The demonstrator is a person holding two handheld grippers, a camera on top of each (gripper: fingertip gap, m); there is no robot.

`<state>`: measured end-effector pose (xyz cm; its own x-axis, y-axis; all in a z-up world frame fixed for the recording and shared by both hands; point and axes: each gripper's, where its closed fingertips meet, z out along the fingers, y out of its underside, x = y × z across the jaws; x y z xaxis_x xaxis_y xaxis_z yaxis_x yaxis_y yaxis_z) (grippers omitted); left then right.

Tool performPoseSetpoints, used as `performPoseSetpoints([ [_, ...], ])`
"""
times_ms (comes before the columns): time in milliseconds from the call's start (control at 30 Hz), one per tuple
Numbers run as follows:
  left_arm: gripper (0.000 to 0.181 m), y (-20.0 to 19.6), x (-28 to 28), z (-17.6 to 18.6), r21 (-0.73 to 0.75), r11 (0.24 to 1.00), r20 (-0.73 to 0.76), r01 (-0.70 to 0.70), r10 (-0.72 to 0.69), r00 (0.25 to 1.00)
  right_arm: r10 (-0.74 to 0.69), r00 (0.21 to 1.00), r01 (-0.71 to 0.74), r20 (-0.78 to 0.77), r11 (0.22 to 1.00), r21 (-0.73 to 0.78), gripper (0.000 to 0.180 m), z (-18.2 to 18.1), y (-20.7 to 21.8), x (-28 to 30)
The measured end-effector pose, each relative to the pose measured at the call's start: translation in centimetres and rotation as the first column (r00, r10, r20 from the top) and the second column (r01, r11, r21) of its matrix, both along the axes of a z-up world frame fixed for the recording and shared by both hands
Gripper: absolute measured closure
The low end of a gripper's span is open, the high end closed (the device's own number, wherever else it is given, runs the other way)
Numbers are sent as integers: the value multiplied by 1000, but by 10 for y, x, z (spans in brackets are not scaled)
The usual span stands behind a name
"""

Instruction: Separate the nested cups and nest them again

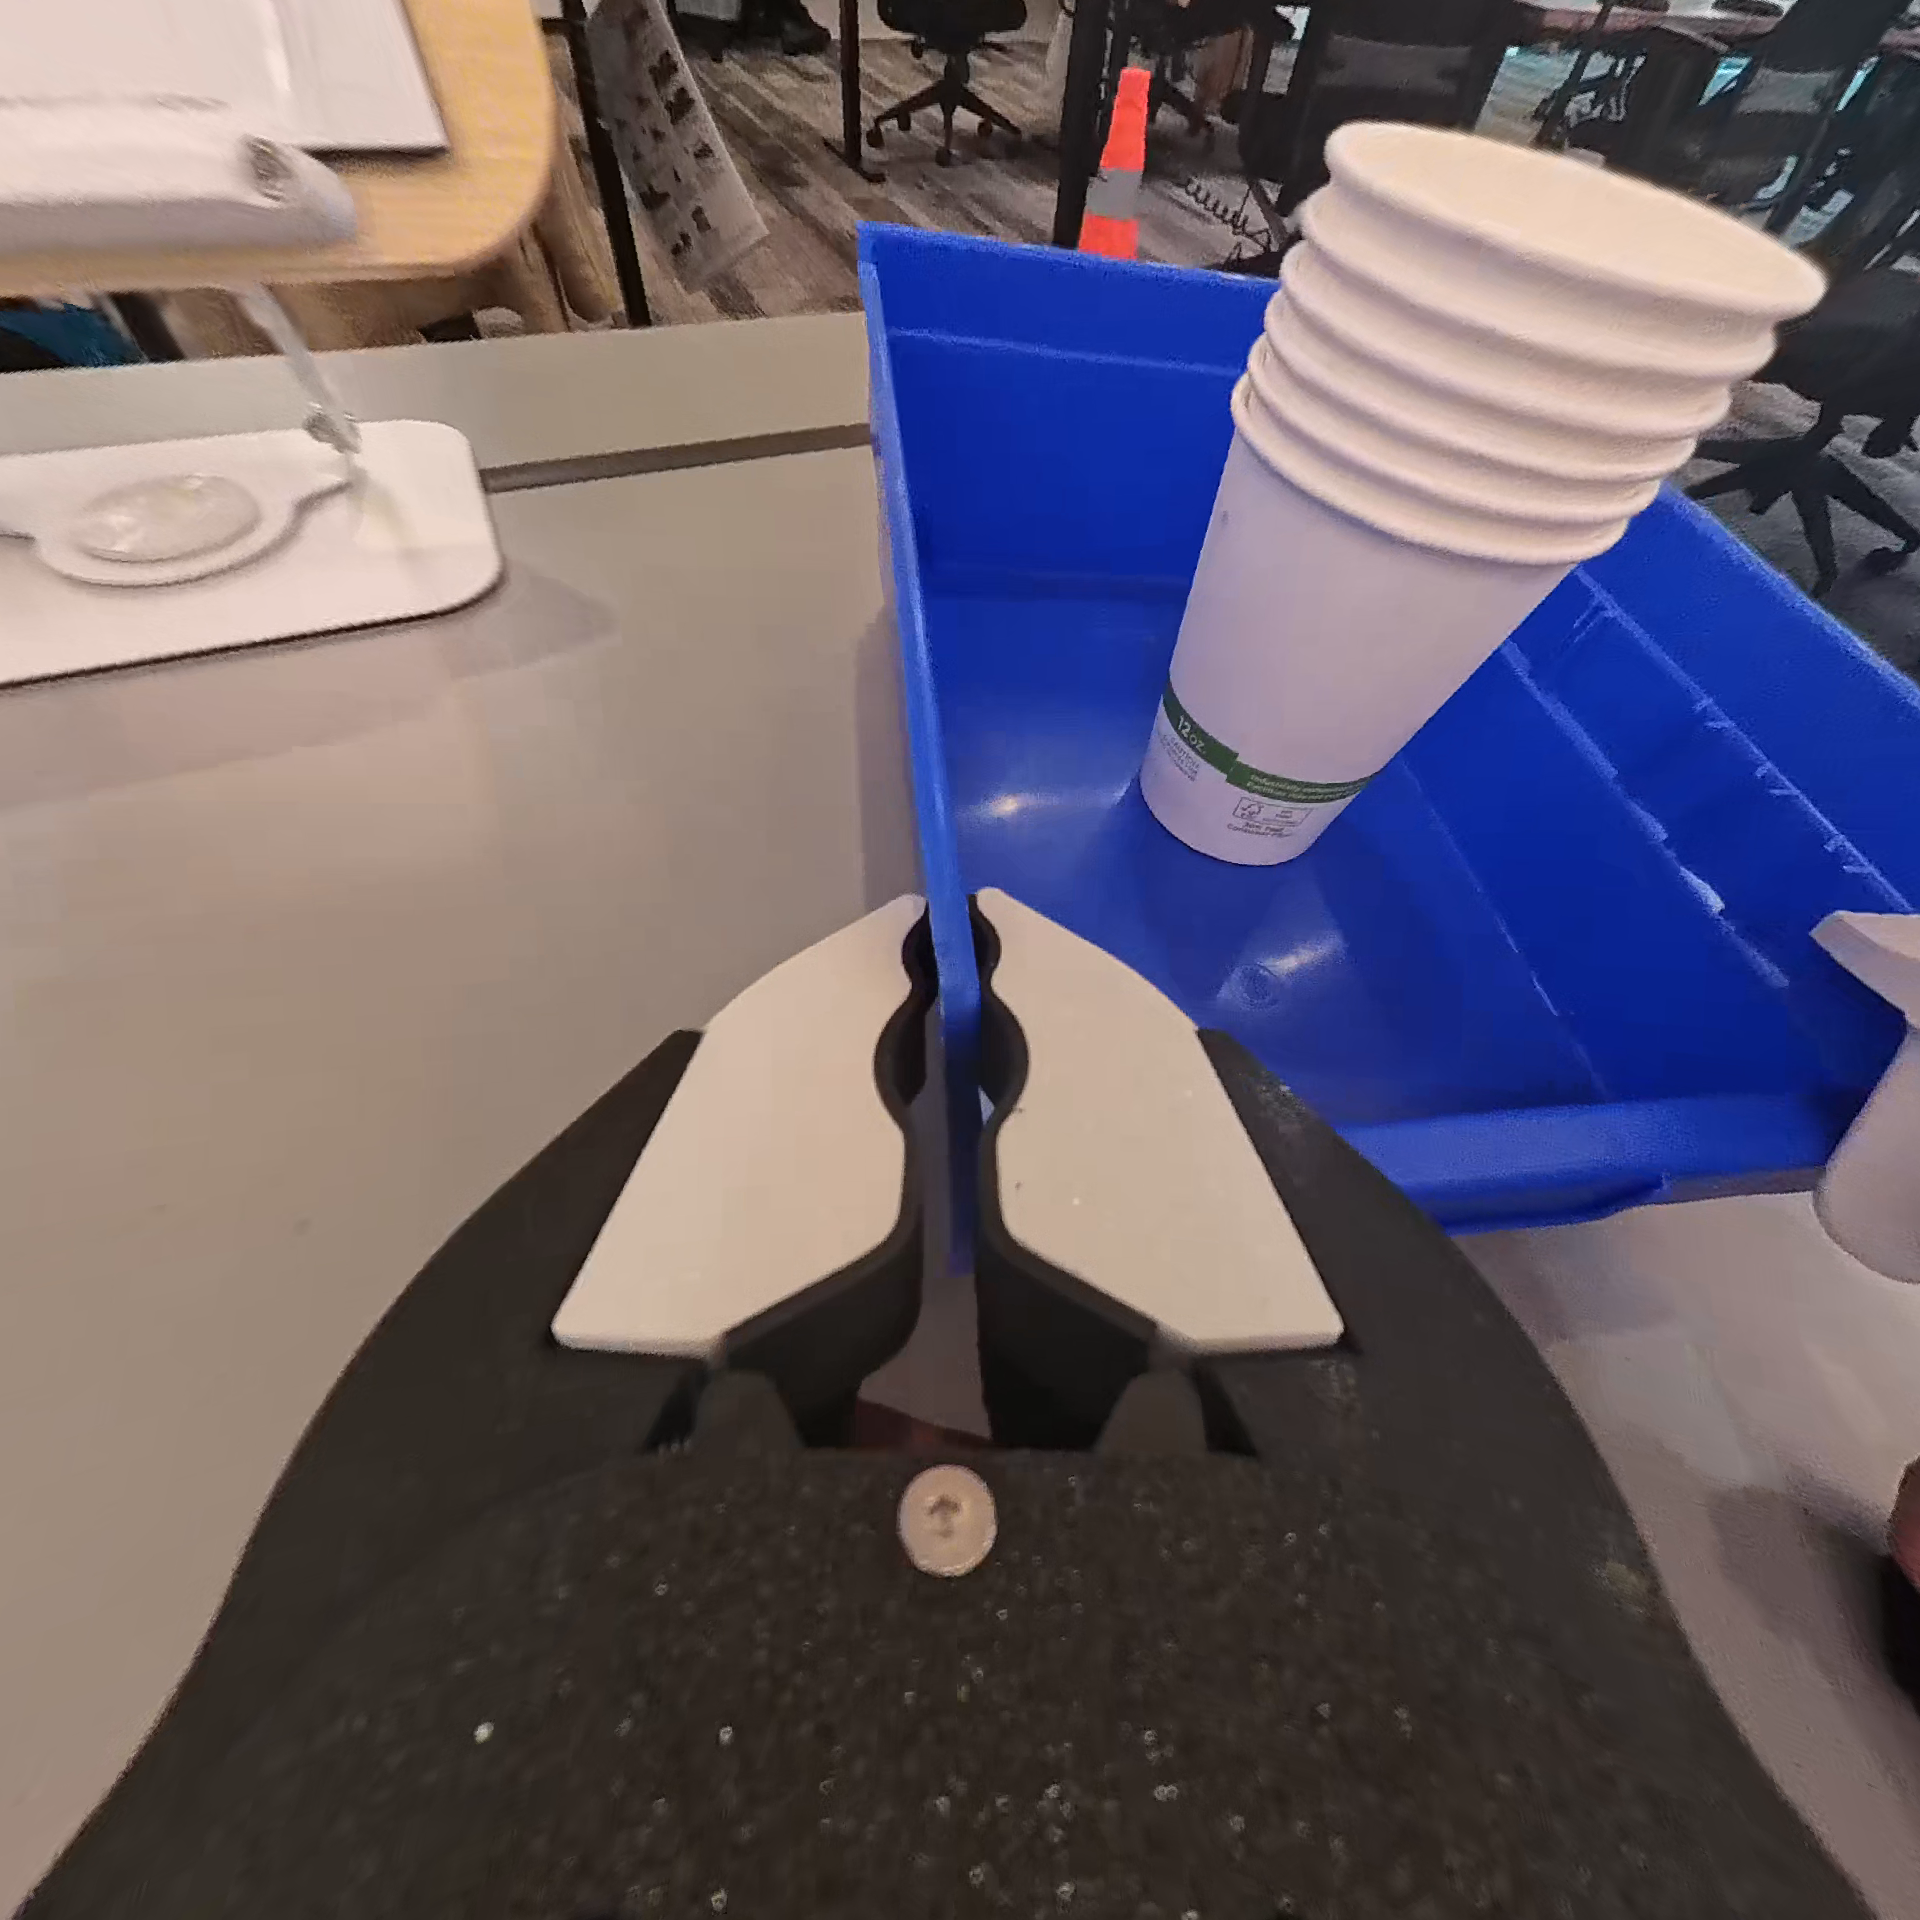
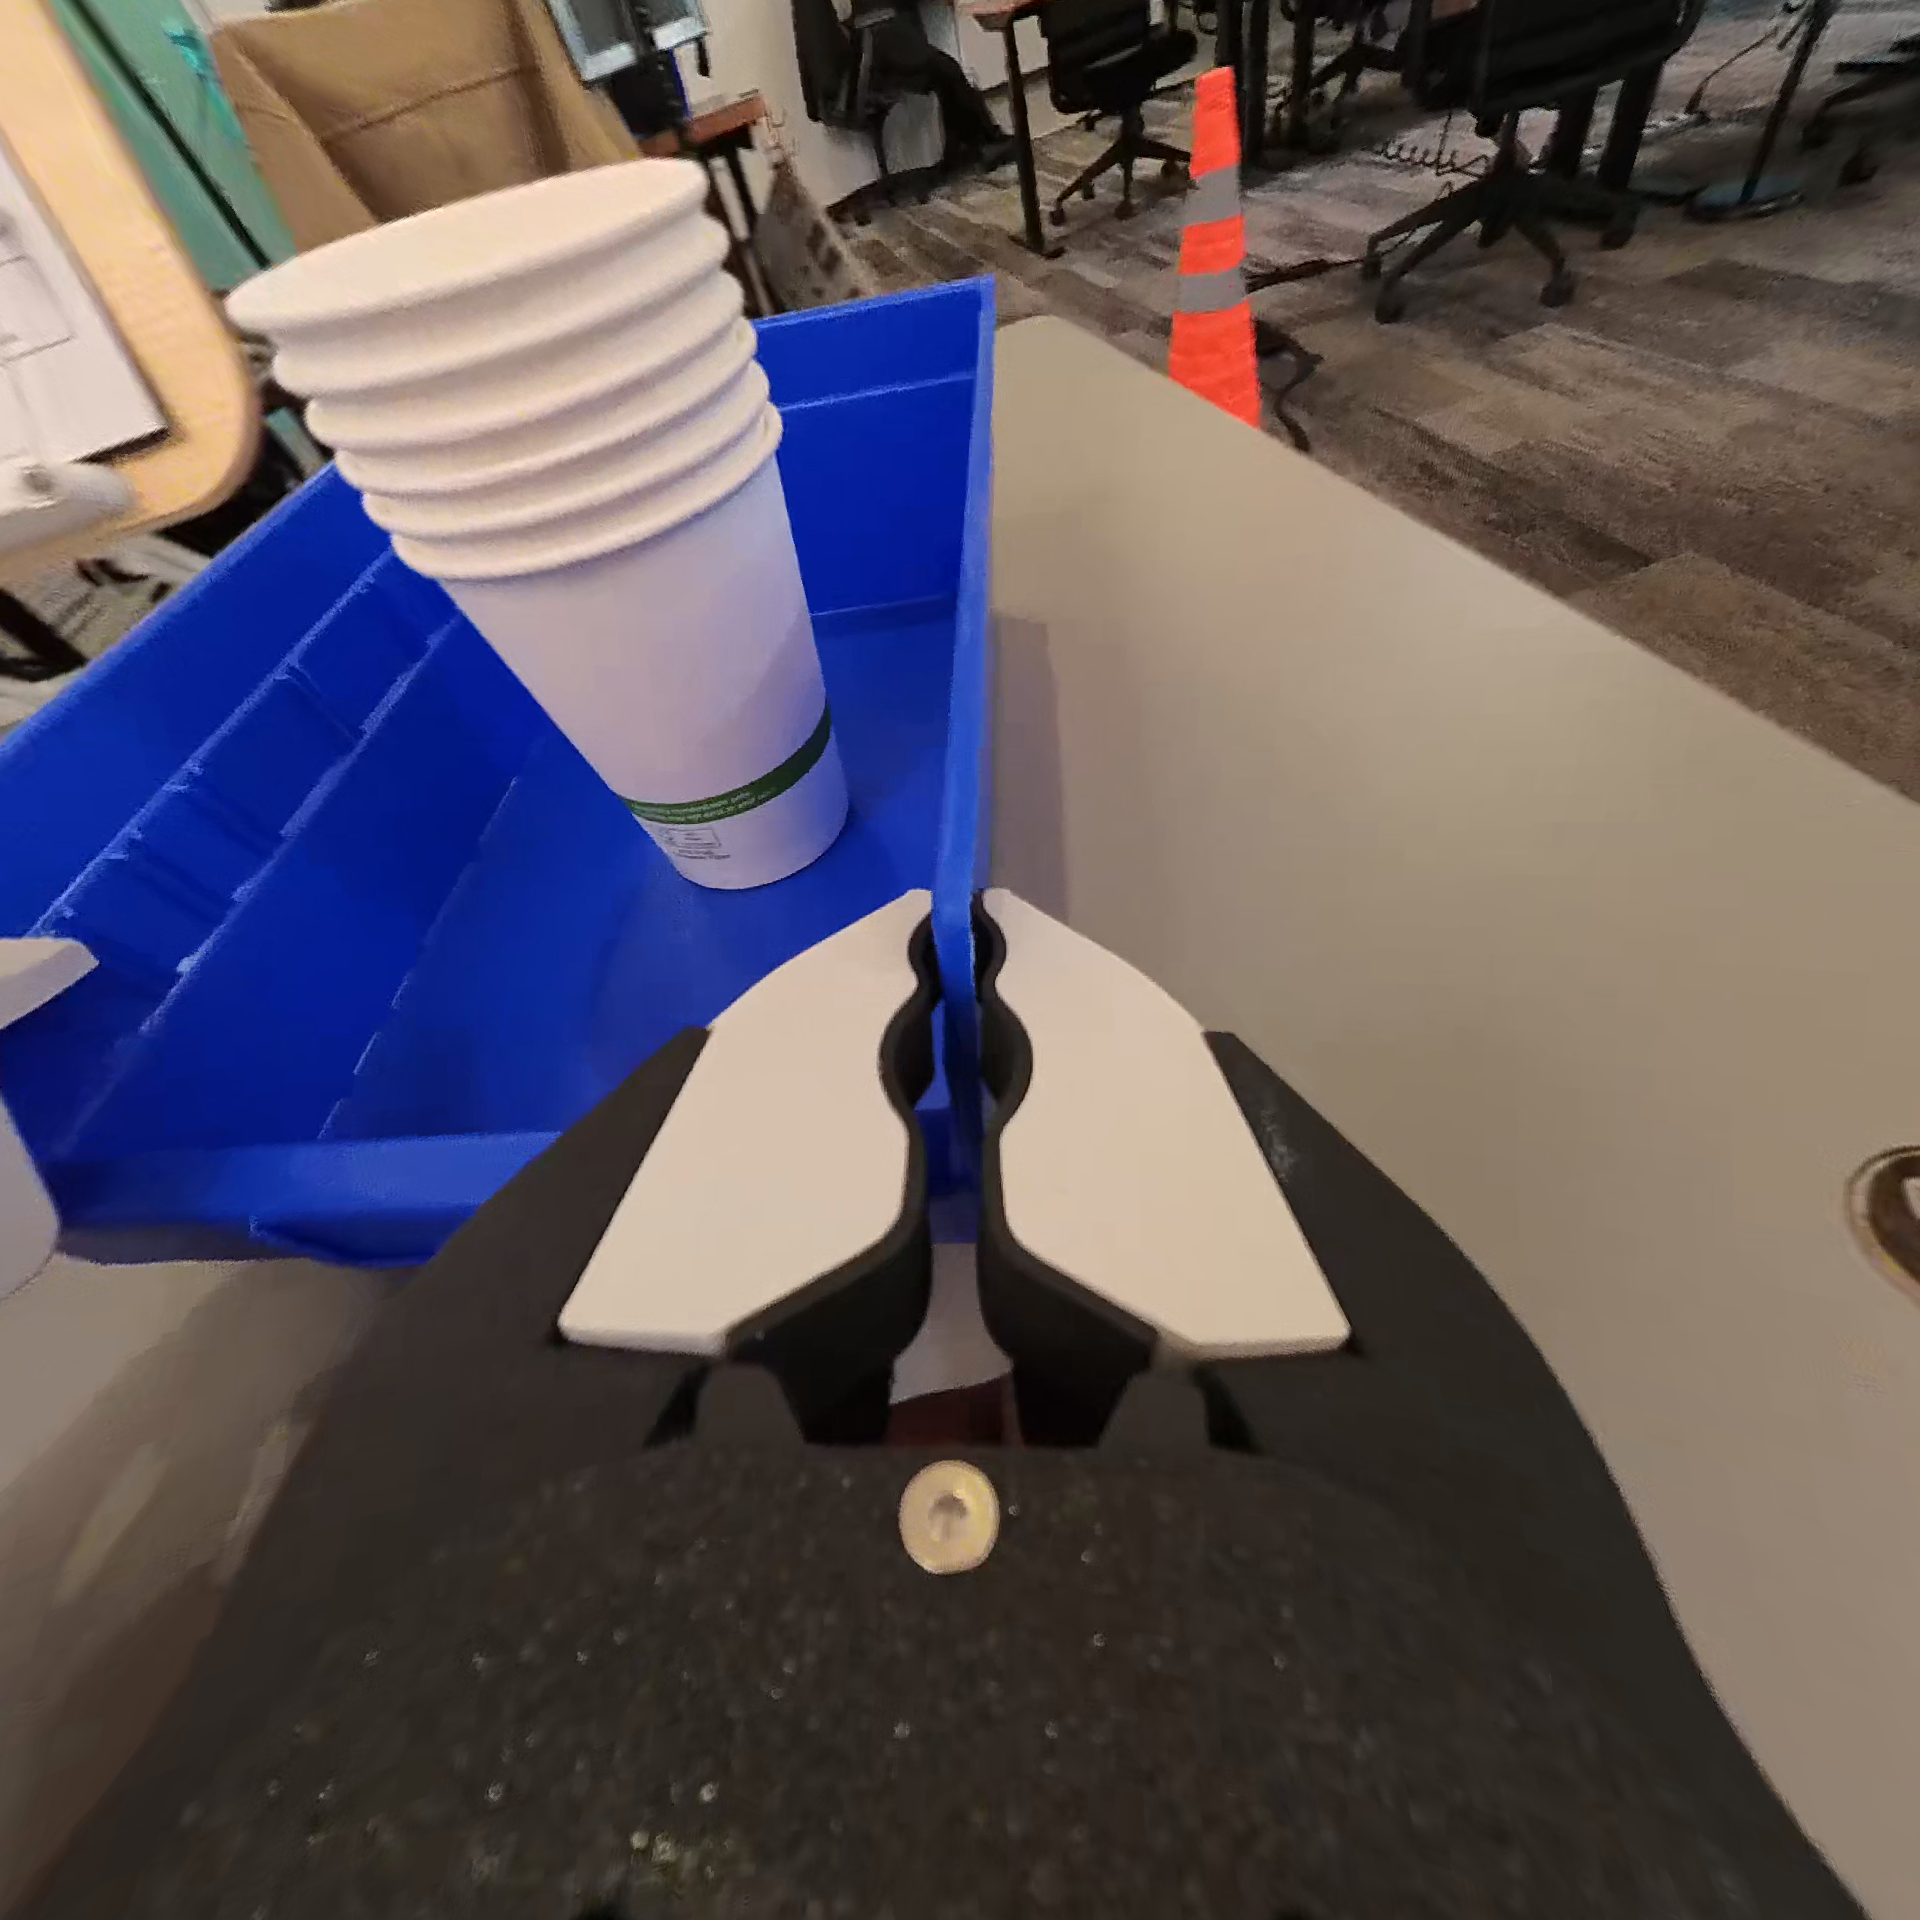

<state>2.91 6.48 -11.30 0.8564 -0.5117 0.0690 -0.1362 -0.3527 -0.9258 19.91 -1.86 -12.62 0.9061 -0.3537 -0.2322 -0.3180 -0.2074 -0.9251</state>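
A stack of several nested white paper cups point(image 1: 1434, 499) stands upright inside a blue plastic bin point(image 1: 1351, 987), near its back wall. It also shows in the right wrist view point(image 2: 613, 540). My left gripper point(image 1: 951, 920) is shut on the bin's left side wall point(image 1: 914, 644). My right gripper point(image 2: 951, 914) is shut on the bin's right side wall point(image 2: 966, 644). The bin point(image 2: 312, 935) rests on the grey table point(image 1: 416, 883). Part of the right gripper's finger point(image 1: 1870, 945) shows at the edge of the left wrist view.
A white flat stand point(image 1: 239, 551) with a clear disc sits on the table left of the bin. An orange traffic cone point(image 2: 1210, 249) and office chairs stand on the floor behind. The table's right edge point(image 2: 1455, 540) runs close to the bin.
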Motion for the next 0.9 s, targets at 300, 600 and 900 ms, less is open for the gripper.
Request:
performPoseSetpoints([
  [300, 177, -3, -143, 30, 43, 990, -17, -132, 132, 991, 224, 973, -225, 56, 974, 4, 176, 22, 27, -137],
  [600, 176, -30, -287, 19, 66, 944, -23, -322, 324, 946, 411, 908, -411, 79, 912, -18, 177, 21, 50, -271],
  [900, 175, -29, -327, -3, 5, 934, -29, -358, 358, 933, 463, 883, -460, 74, 886, -53, 176, 2, 55, -305],
])
